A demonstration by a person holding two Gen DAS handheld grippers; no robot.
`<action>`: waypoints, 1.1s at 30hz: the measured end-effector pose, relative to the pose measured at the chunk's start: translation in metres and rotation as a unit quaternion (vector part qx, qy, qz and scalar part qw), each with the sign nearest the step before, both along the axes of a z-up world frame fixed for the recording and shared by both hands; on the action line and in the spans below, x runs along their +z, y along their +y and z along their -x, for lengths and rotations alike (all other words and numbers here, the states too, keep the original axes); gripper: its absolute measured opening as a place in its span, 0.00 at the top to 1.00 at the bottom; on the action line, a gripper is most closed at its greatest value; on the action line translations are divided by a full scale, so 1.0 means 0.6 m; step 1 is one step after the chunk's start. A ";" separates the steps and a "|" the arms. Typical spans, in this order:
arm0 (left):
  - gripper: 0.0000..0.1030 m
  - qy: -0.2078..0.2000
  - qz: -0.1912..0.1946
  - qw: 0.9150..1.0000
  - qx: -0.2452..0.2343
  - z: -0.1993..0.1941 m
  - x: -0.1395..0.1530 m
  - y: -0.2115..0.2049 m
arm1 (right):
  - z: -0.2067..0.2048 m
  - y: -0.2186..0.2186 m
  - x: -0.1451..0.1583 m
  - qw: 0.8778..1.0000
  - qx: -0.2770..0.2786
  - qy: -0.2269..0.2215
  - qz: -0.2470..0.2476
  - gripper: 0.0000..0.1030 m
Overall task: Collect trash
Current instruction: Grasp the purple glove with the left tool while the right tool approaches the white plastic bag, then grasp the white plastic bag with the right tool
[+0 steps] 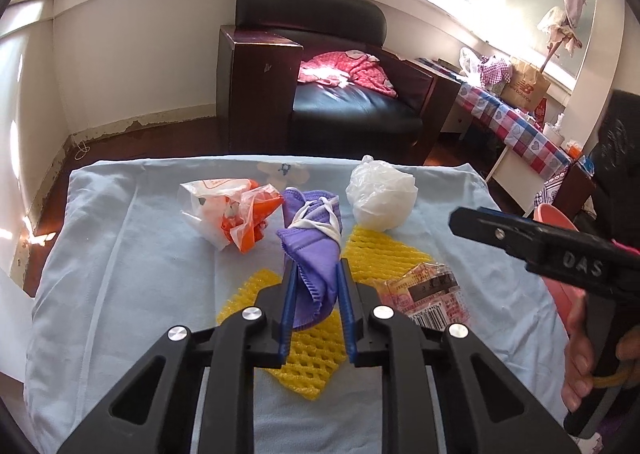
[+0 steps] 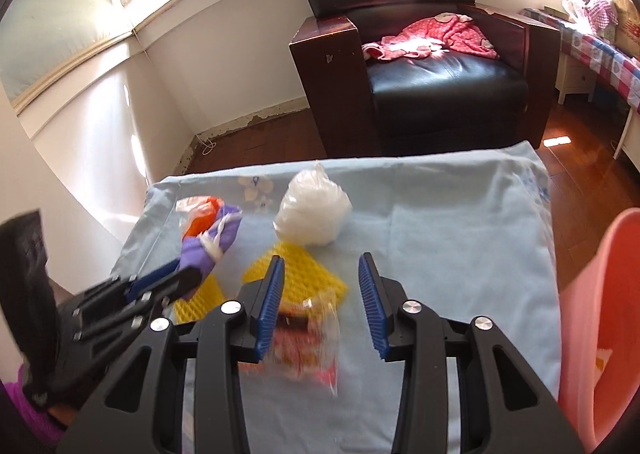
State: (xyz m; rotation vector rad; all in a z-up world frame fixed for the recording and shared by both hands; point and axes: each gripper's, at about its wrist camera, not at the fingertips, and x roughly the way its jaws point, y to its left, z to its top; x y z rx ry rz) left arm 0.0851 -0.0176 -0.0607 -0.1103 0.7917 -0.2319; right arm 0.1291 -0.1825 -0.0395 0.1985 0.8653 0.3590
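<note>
A purple face mask [image 1: 310,250] with white ear loops lies on yellow foam netting [image 1: 308,358] on the light-blue cloth [image 1: 120,254]. My left gripper [image 1: 319,264] is shut on the mask's near end, a blue pad pressing each side. An orange-and-white plastic bag [image 1: 236,210] lies to its left, a crumpled white plastic bag [image 1: 380,194] to its right, and a clear printed wrapper [image 1: 432,294] nearer right. In the right wrist view my right gripper [image 2: 321,258] stands open just above that wrapper [image 2: 308,338], which is blurred. One of its fingers [image 1: 500,232] shows in the left wrist view.
A pink bin [image 2: 600,314] stands at the cloth's right edge. Beyond the table are a dark armchair [image 2: 432,66] with a red garment, wooden floor, and a cluttered side table [image 1: 516,122] under a checked cloth. A hand [image 1: 584,350] grips the right tool.
</note>
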 end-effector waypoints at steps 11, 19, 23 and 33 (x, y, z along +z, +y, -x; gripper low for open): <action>0.82 0.005 0.021 1.000 -0.015 0.020 0.000 0.024 | -0.111 0.044 -0.027 1.000 0.001 0.022 0.019 0.51; 0.82 0.013 0.031 0.999 -0.016 0.026 -0.005 0.025 | -0.083 0.048 -0.033 0.999 0.011 0.013 0.033 0.77; 0.82 0.013 0.028 0.999 -0.011 0.030 -0.001 0.023 | -0.037 0.036 -0.011 0.999 0.004 -0.010 0.035 0.78; 0.82 -0.008 0.006 1.000 -0.006 0.062 0.027 -0.005 | 0.098 -0.007 0.034 0.996 -0.030 -0.055 0.056 0.78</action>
